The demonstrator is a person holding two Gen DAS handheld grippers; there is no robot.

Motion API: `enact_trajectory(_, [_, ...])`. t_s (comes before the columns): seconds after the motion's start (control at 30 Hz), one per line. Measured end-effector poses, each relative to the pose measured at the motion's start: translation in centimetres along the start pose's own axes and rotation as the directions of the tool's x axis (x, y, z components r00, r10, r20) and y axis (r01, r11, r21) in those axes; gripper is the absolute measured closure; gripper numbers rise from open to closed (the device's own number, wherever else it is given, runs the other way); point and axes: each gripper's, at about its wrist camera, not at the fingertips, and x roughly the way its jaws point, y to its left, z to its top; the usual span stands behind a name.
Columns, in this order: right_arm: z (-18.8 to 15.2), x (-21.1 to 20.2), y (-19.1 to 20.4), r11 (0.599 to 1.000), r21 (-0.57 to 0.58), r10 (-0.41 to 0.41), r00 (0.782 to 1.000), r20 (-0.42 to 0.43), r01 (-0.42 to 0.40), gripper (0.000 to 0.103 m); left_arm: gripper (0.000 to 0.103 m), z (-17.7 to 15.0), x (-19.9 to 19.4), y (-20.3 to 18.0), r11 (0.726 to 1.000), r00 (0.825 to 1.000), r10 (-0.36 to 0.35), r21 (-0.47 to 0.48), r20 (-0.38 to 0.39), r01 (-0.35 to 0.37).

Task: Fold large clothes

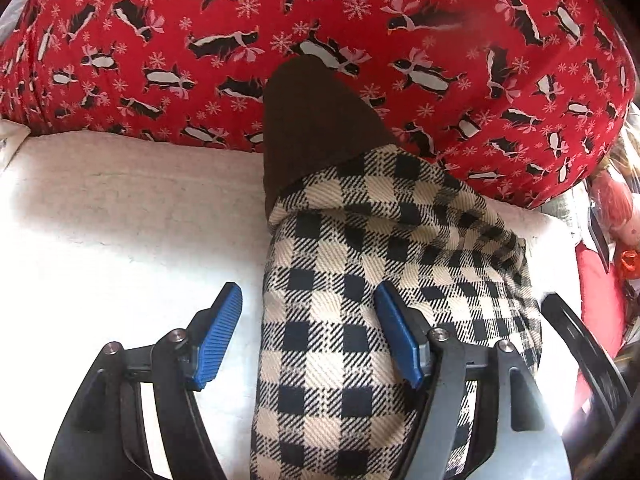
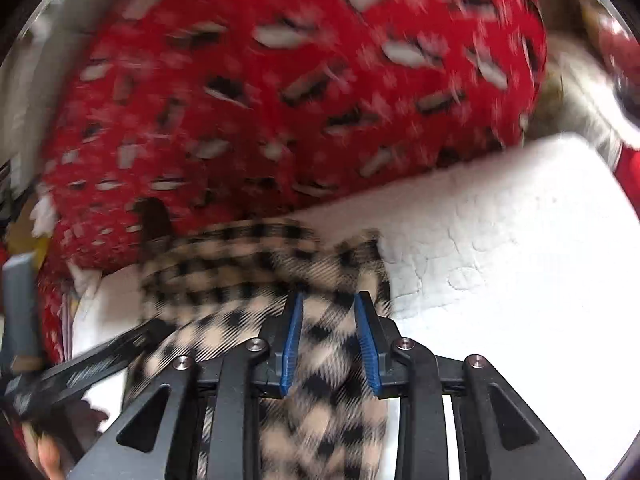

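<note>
Left wrist view. The left tongs (image 1: 308, 340) stand released, jaws wide apart. The right pad rests over the checked garment (image 1: 360, 280); the left pad sits over the bare white bed cover (image 1: 120, 208). Whether the pads touch the cloth cannot be told. The garment, a black-and-cream plaid piece with a brown lining (image 1: 316, 120) turned out at its far end, lies as a long narrow band running from the near edge of the bed towards the far edge. Its brown tip overlaps the red penguin-print fabric (image 1: 400, 40), which fills the far side of the bed. Clutter shows past the right edge (too distorted to identify).

Right wrist view. Heavy motion blur. The right tongs (image 2: 328, 340) are partly closed, with the plaid cloth passing between the blue pads. A gap remains between them, so a firm grip cannot be confirmed. Black parts that seem to belong to the other tool appear at the lower left.

Assessment. The lengthwise fold appears done; the step in hand is judged to be taking up the near end for a crosswise fold. The next move calls for both tongs to clench on the same end, then carry it evenly towards the brown tip, keeping the layers aligned.
</note>
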Motion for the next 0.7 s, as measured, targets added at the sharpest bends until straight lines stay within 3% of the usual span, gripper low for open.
enact_trajectory(0.07, [-1.0,-1.7,0.6,0.999,-0.019,0.041,0.998,0.039,-0.041,0.071,0.034,-0.2,-0.4,0.0,1.000,1.000,0.007,0.000,0.005,-0.007])
enact_trajectory(0.13, [-2.4,-1.6,1.1,0.997,-0.025,0.076,0.997,0.019,-0.075,0.057,0.034,-0.6,-1.0,-0.1,1.000,1.000,0.017,0.006,0.009,-0.017])
enact_trajectory(0.2, [-3.5,0.5,1.3,0.996,-0.088,-0.014,0.996,-0.091,0.006,0.055,0.034,-1.0,-1.6,0.0,1.000,1.000,0.021,0.013,-0.003,-0.021])
enact_trajectory(0.23, [-4.0,0.7,1.4,0.994,-0.104,-0.028,0.994,-0.102,0.018,0.054,0.034,-1.4,-2.4,0.2,1.000,1.000,0.014,0.015,-0.013,-0.014])
enact_trajectory(0.3, [-4.4,-1.0,1.3,0.999,-0.054,-0.003,0.998,-0.068,-0.001,0.052,0.034,-2.3,-4.2,0.9,0.999,1.000,-0.026,0.022,-0.002,0.026])
enact_trajectory(0.4, [-5.8,-3.5,1.5,0.993,-0.027,0.115,0.993,-0.003,-0.115,0.051,0.033,-5.4,-6.2,2.1,0.997,0.997,-0.073,0.039,0.009,0.073])
enact_trajectory(0.43, [-6.8,-3.5,1.9,0.992,-0.060,0.106,0.994,-0.020,-0.107,0.051,0.032,-6.1,-6.1,2.2,0.996,0.998,-0.068,0.049,-0.002,0.068])
enact_trajectory(0.53, [-10.0,-0.9,2.8,0.978,-0.208,-0.050,0.984,-0.170,0.013,0.052,0.025,-9.4,-4.6,2.5,0.995,0.998,-0.034,0.094,-0.050,0.039])
enact_trajectory(0.6, [-10.4,-1.8,2.6,0.979,-0.203,-0.047,0.988,-0.150,0.015,0.052,0.024,-10.1,-4.8,3.3,0.996,0.996,-0.067,0.056,-0.060,0.071])
enact_trajectory(0.7, [-10.1,-4.6,1.0,0.997,-0.079,0.004,0.996,-0.090,-0.012,0.048,0.024,-10.9,-5.4,4.4,0.992,0.989,-0.123,-0.007,-0.085,0.123])
